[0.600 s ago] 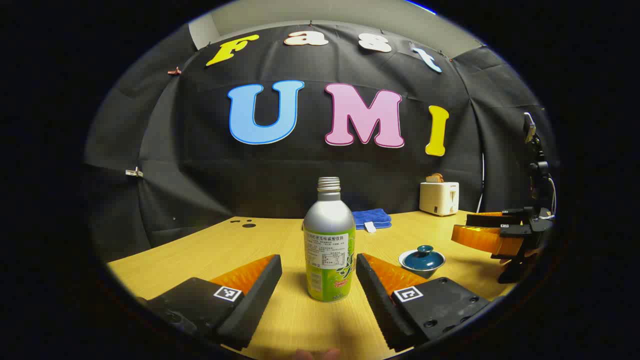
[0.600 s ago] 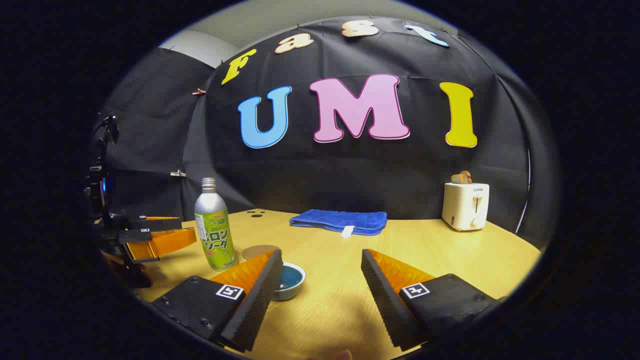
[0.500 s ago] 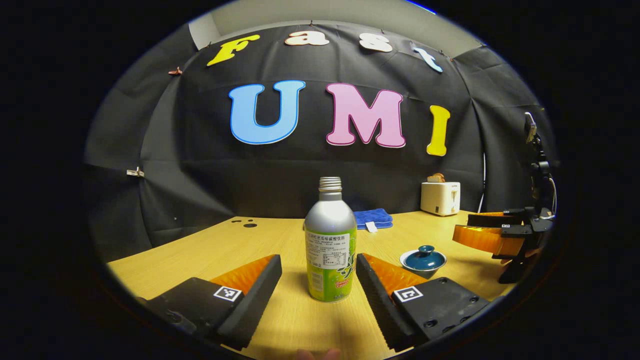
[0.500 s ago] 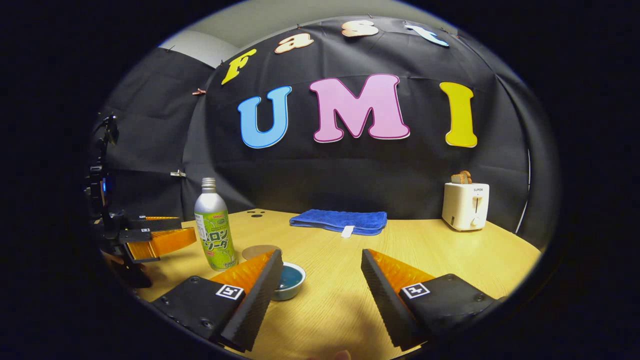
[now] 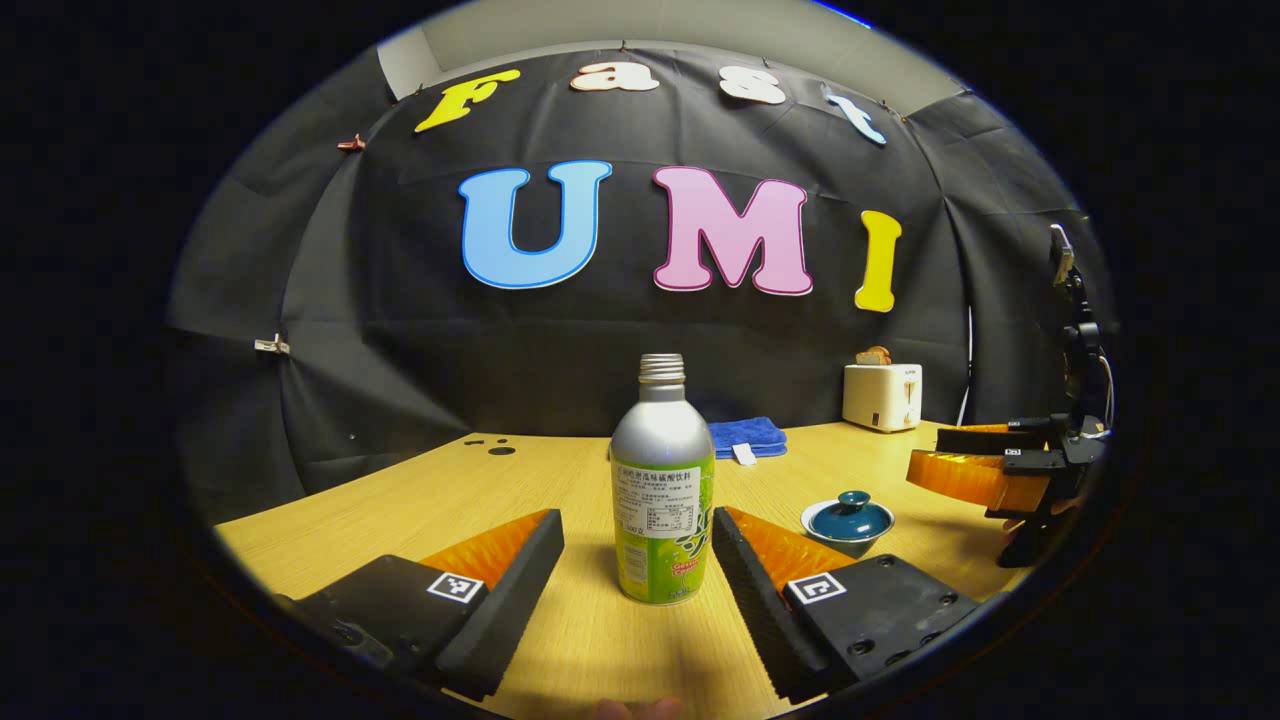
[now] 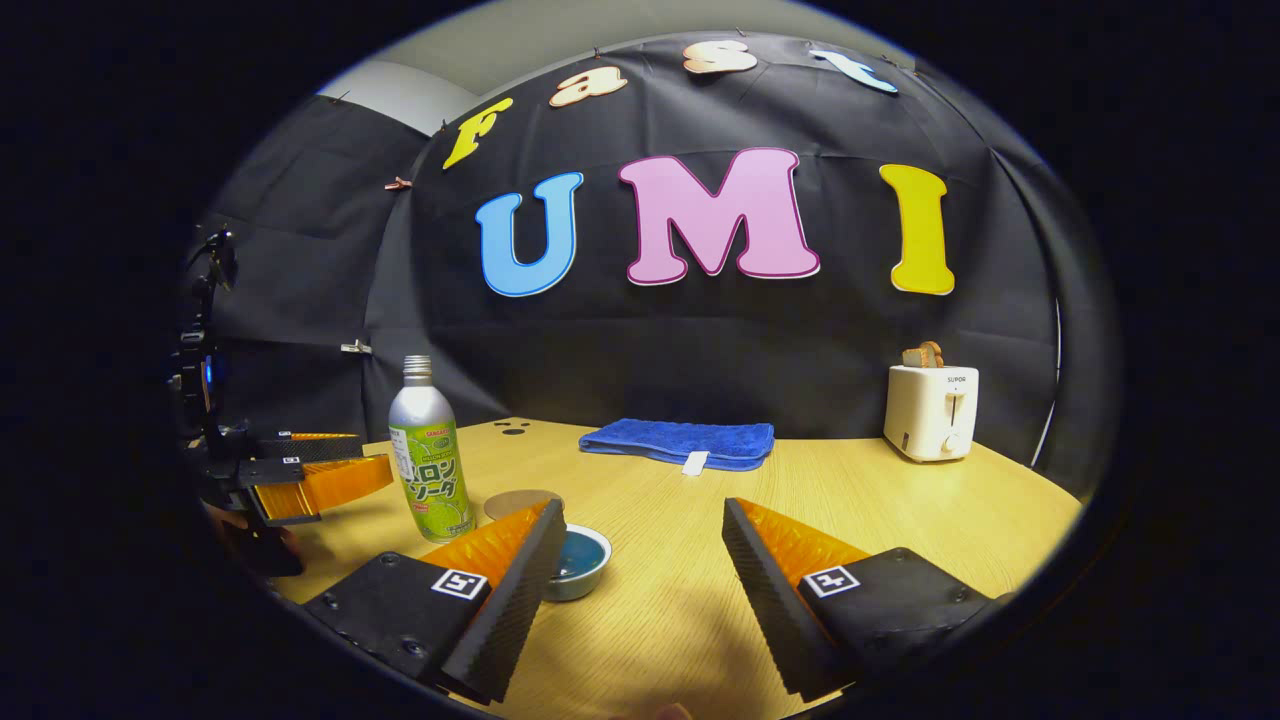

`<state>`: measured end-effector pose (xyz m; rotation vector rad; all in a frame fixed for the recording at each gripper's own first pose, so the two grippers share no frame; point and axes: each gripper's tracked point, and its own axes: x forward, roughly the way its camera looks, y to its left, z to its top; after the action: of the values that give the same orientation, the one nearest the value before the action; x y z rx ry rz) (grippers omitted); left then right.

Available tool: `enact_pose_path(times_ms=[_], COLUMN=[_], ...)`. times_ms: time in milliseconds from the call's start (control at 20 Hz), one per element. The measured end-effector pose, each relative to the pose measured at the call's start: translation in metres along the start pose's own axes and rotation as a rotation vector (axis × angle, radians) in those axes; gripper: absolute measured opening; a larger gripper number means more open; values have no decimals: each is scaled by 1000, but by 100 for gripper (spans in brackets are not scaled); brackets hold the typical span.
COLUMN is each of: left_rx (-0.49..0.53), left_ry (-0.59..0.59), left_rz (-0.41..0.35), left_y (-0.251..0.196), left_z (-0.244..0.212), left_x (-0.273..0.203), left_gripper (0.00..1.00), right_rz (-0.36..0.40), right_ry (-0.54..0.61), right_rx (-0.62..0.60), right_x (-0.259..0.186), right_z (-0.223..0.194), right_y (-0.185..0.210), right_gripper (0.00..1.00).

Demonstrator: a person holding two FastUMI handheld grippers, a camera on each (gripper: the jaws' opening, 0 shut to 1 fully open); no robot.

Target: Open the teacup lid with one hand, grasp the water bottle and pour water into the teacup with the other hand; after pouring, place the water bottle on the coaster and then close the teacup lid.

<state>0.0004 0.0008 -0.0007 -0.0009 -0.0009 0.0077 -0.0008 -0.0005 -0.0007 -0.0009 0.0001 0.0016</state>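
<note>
My left gripper [image 5: 637, 545] is spread wide, fingers low over the table [image 5: 400, 500], and the bottle [image 5: 661, 500] stands upright right between them, uncapped. Neither finger touches it: there is a gap on the left side, and the right finger sits just beside the label. Off to the right of the bottle sits the teacup [image 5: 846, 520] with its lid on, knob up. Beyond it, at the edge of the left gripper view, I see my right gripper [image 5: 975, 462], its orange fingers apart.

From the right gripper view, that gripper [image 6: 640, 550] is wide open too, holding nothing. The teacup [image 6: 578, 560] peeks out just behind its left finger, partly hidden. The coaster [image 6: 515, 502] lies flat between the teacup and the bottle [image 6: 429, 455], close to both. Farther left the other gripper [image 6: 310, 470] hangs beside the bottle. At the back, a blue towel [image 6: 680, 441] and a white toaster [image 6: 930, 410].
</note>
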Motion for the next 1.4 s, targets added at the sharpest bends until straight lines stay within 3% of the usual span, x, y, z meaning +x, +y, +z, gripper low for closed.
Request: enact_pose_path(times_ms=[200,450,850,1000,1150,1250,1300,1400], left_rx=[0,-1,-1,-1,-1,-1,-1,-1], left_ry=[0,0,-1,-1,-1,-1,-1,-1], left_rz=[0,0,1,1,1,1,1,1], left_y=[0,0,0,0,0,0,0,0], left_z=[0,-1,-1,0,-1,-2,-1,0], left_x=[0,0,0,0,0,0,0,0], left_gripper=[95,94,95,95,95,95,95,95], right_rz=[11,161,187,193,209,227,223,219], right_ry=[-3,25,157,186,229,237,234,215], right_rx=[1,2,-50,-72,-85,-77,-68,-38], right_x=[-1,7,37,45,48,48,46,46], right_z=[0,-4,-25,-30,-38,-39,-37,-34], right_y=[2,34,54,60,64,68,65,64], right_gripper=[98,99,88,81,65,45,45,28])
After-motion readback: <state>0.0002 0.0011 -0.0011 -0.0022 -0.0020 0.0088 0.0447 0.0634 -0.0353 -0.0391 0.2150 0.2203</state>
